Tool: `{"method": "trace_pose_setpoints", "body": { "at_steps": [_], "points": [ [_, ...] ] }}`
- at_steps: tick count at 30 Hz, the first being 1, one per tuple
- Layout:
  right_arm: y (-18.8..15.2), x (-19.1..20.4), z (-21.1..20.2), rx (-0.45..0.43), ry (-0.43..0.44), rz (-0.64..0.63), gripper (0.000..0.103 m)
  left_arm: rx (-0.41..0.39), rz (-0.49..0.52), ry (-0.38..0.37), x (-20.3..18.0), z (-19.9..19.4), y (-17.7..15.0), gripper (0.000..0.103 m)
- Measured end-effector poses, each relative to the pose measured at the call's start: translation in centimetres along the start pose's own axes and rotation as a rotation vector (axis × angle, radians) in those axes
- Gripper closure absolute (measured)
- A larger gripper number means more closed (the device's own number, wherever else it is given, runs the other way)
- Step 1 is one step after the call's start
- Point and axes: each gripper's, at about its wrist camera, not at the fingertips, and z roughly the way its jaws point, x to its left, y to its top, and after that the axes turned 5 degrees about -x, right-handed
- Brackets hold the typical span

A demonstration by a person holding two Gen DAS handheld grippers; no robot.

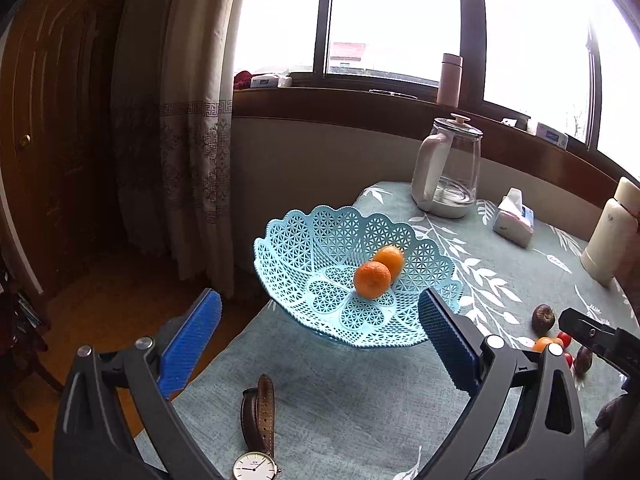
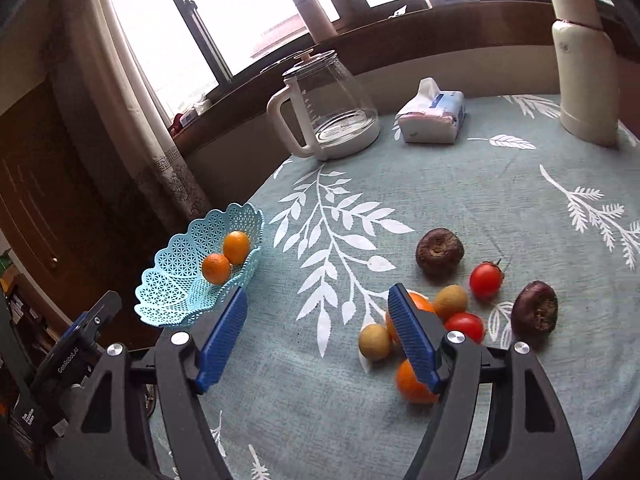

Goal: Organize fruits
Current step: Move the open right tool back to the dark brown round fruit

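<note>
A light blue lattice fruit basket (image 1: 320,236) (image 2: 180,300) stands near the table's left edge and holds two oranges (image 1: 372,279) (image 2: 216,268). My left gripper (image 1: 320,340) hangs open just in front of the basket, nothing between its blue pads. My right gripper (image 2: 318,328) is open too, above the tablecloth. Beside its right finger lies a pile of loose fruit: two oranges (image 2: 412,384), two yellow-green fruits (image 2: 374,342), two red tomatoes (image 2: 485,280) and two dark brown fruits (image 2: 439,250). The right finger partly hides the oranges.
A brown-strapped wristwatch (image 1: 258,428) lies near the front edge. A glass kettle (image 2: 332,108), a tissue pack (image 2: 434,114) and a cream flask (image 2: 586,68) stand at the back. The teal leaf-print tablecloth (image 2: 320,208) drops off at the left.
</note>
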Motion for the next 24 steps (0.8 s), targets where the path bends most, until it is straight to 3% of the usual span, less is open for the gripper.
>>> {"method": "trace_pose_setpoints", "body": {
  "at_steps": [11, 24],
  "points": [
    [0.2, -7.0, -3.5, -0.038, -0.141, 0.056, 0.030, 0.001, 0.071, -0.047, -3.2, -0.8, -0.2, 0.003],
    [-0.9, -11.1, -3.0, 0.054, -0.273, 0.028, 0.030, 0.021, 0.149, -0.124, -7.2, -1.2, -1.0, 0.003]
  ]
}}
